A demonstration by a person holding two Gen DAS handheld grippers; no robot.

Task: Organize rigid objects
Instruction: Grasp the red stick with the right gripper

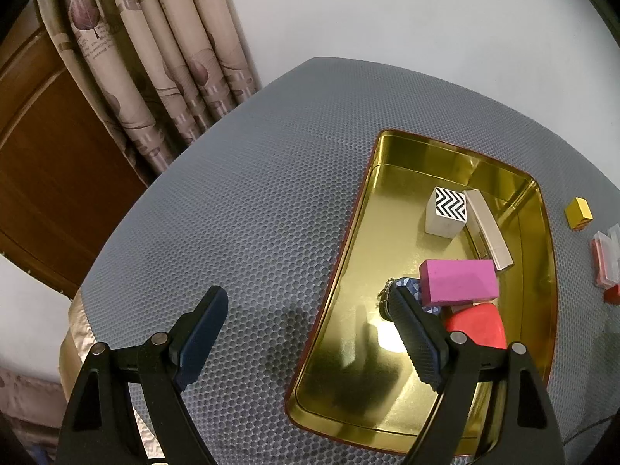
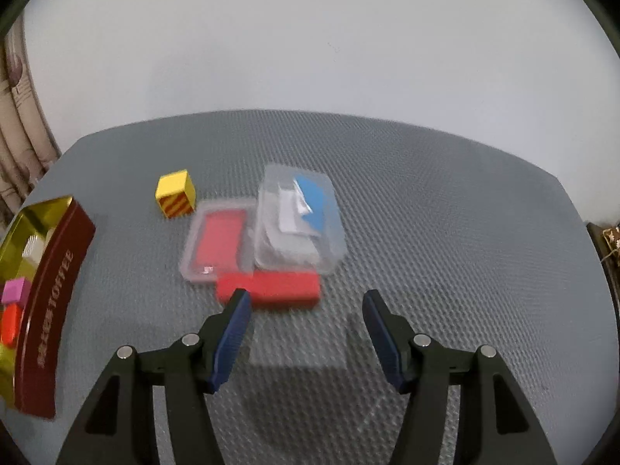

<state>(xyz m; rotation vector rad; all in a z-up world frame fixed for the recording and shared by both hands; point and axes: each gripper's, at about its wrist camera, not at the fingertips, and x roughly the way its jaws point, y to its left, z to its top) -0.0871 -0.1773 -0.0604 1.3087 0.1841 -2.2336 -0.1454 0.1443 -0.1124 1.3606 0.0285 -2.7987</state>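
A gold tin tray (image 1: 341, 255) with a dark red outside (image 2: 54, 302) sits on the grey mat. It holds a zigzag-patterned white cube (image 1: 445, 211), a silver bar (image 1: 488, 228), a pink block (image 1: 459, 281), a red block (image 1: 478, 327) and a blue patterned item (image 1: 412, 286). On the mat lie a yellow cube (image 2: 175, 193), a clear case with red inside (image 2: 219, 244), a clear case with blue inside (image 2: 300, 219) and a red bar (image 2: 271, 290). My left gripper (image 1: 310, 306) is open and empty at the tray's left rim. My right gripper (image 2: 306, 302) is open and empty just before the red bar.
The grey textured mat (image 1: 248, 178) covers the table, with a white wall behind. Patterned curtains (image 1: 155, 58) and a wooden door (image 1: 42, 147) stand at the far left. The yellow cube (image 1: 578, 212) and clear cases (image 1: 606, 257) show right of the tray.
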